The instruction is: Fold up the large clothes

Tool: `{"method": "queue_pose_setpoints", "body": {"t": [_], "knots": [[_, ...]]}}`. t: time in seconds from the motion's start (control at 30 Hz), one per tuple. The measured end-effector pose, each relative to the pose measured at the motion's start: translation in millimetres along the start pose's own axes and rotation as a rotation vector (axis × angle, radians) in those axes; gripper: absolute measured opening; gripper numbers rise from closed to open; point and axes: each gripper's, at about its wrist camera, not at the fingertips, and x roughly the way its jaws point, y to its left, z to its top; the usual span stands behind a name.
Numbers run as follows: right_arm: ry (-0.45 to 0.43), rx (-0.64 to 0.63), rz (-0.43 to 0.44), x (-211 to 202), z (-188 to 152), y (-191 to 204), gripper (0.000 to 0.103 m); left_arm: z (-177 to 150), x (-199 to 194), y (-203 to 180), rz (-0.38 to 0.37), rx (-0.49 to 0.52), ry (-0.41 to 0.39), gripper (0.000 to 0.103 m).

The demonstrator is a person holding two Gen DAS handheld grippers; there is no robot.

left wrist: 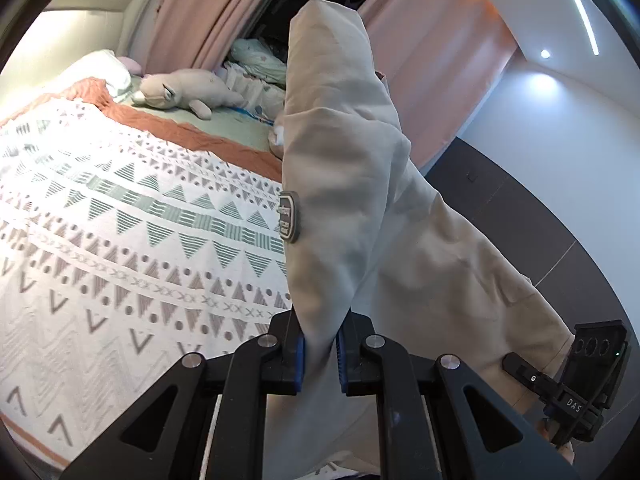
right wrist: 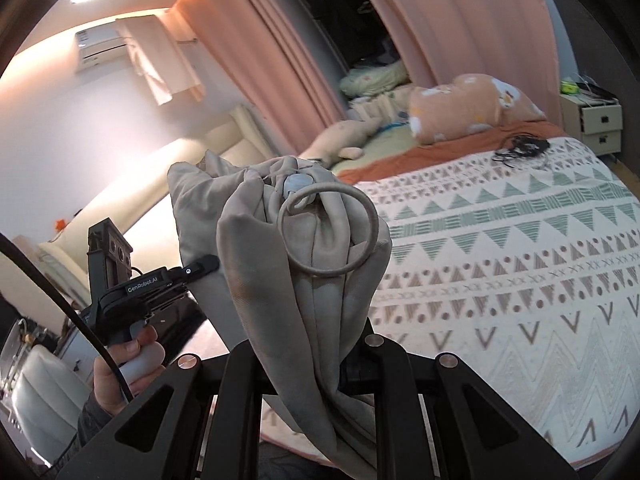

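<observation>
A beige garment point(left wrist: 352, 168) with a dark rubber patch point(left wrist: 289, 218) is held up in the air beside the bed. My left gripper point(left wrist: 320, 356) is shut on a fold of it between the blue pads. In the right wrist view the same garment point(right wrist: 296, 288) bunches up with an elastic drawcord loop point(right wrist: 332, 228) and a toggle on top. My right gripper point(right wrist: 308, 364) is shut on that bunch, its fingertips hidden by cloth. The other gripper shows at each view's edge, the right one point(left wrist: 560, 384) and the left one point(right wrist: 132, 292), both touching the garment.
A bed with a patterned white, green and brown blanket point(left wrist: 120, 240) lies below and ahead. A plush toy point(left wrist: 180, 94) and an orange pillow point(right wrist: 472, 108) lie at its far end. Pink curtains point(right wrist: 256, 60) hang behind. A bedside drawer unit point(right wrist: 596, 120) stands at far right.
</observation>
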Motion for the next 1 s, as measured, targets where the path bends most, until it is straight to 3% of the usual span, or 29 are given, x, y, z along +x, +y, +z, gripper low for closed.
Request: {"method": "queue_pose_setpoints", "body": {"t": [0.4,0.6,0.8,1.0], "knots": [[0.032,-0.016,0.123,-0.4,-24.6,48.8,0.011,-17.5,-123.9,26.5,0.092,-0.019,-0.099,0.013],[0.049,-0.023,0.163,18.2,-14.7,54.7,0.011,-27.6,-174.0,38.4,0.119,-0.054,-0.140,0.013],[0.048,-0.052,0.221,22.4,-4.8,64.2,0.011,-14.8,-216.5,46.1,0.111,-0.038,-0.192,0.013],[0.075,-0.099,0.262,52.1,3.3,84.5,0.011,-3.6,-243.3,80.9,0.134,-0.057,-0.223,0.013]]}}
